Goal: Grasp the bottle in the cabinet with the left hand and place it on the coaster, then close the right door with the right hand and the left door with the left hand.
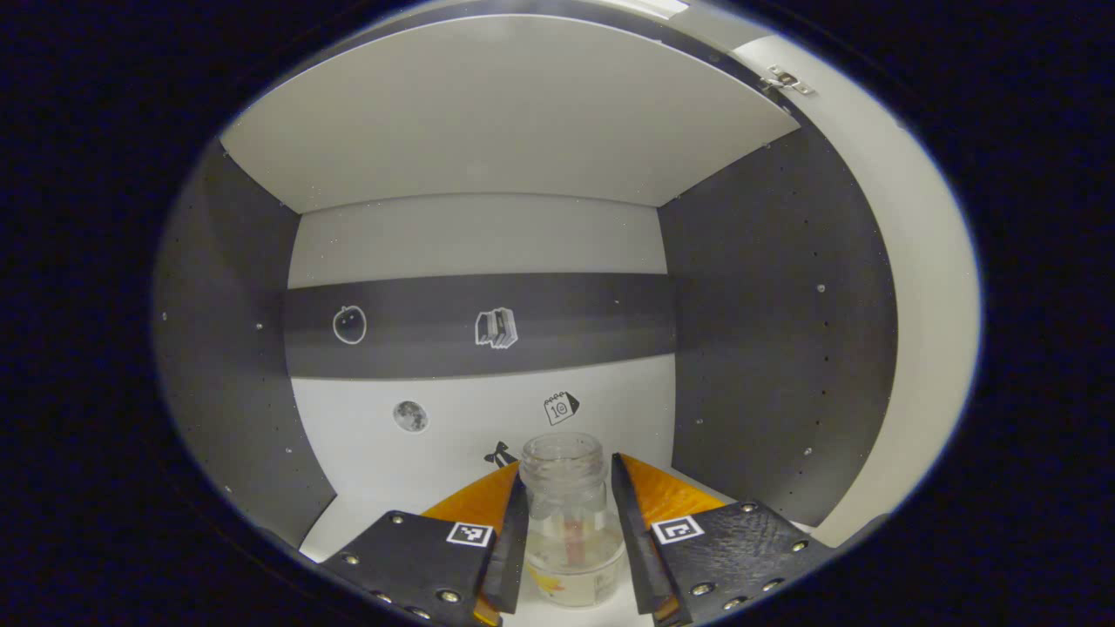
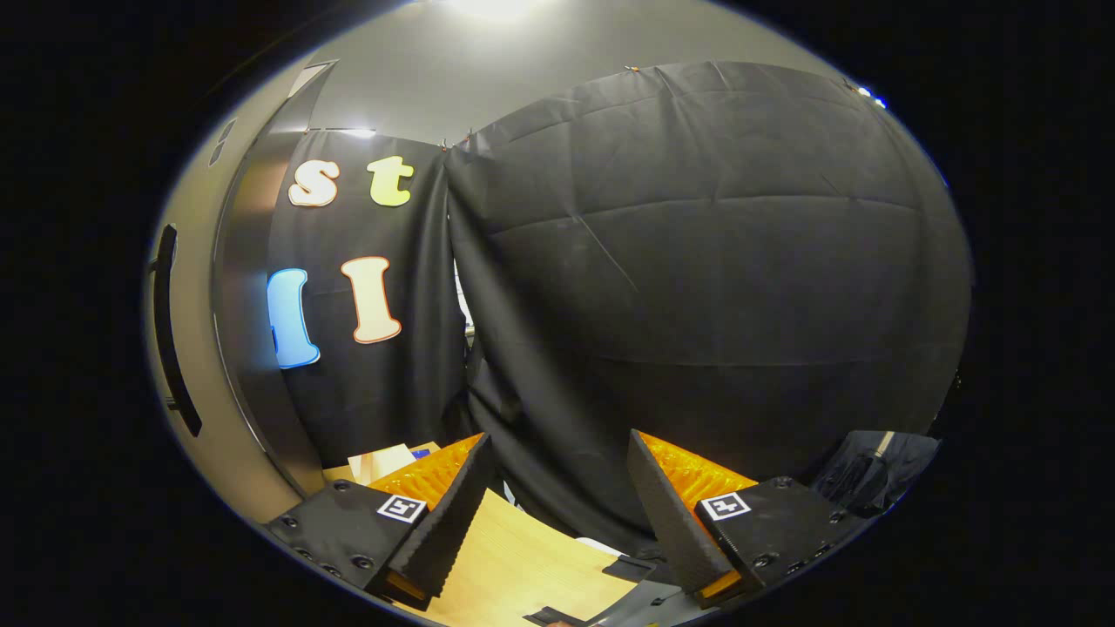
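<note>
Bottle (image 1: 571, 522) base cut off between left tongs (image 1: 568, 514); contact unclear.

A clear bottle (image 1: 571, 522) with a faint yellow-and-red print is shown inside a cabinet (image 1: 766, 348) of dark grey walls. Its white back is crossed by a grey band carrying small outline drawings.

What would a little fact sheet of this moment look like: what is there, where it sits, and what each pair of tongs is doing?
Item: clear glass bottle with no cap, upright on the cabinet's white floor
Setting: white and grey cabinet, small stickers on its back wall
Left tongs: fingers either side of the bottle; contact unclear
Right tongs: open, holding nothing, above a light wooden tabletop
Right door: open, dark handle
</note>
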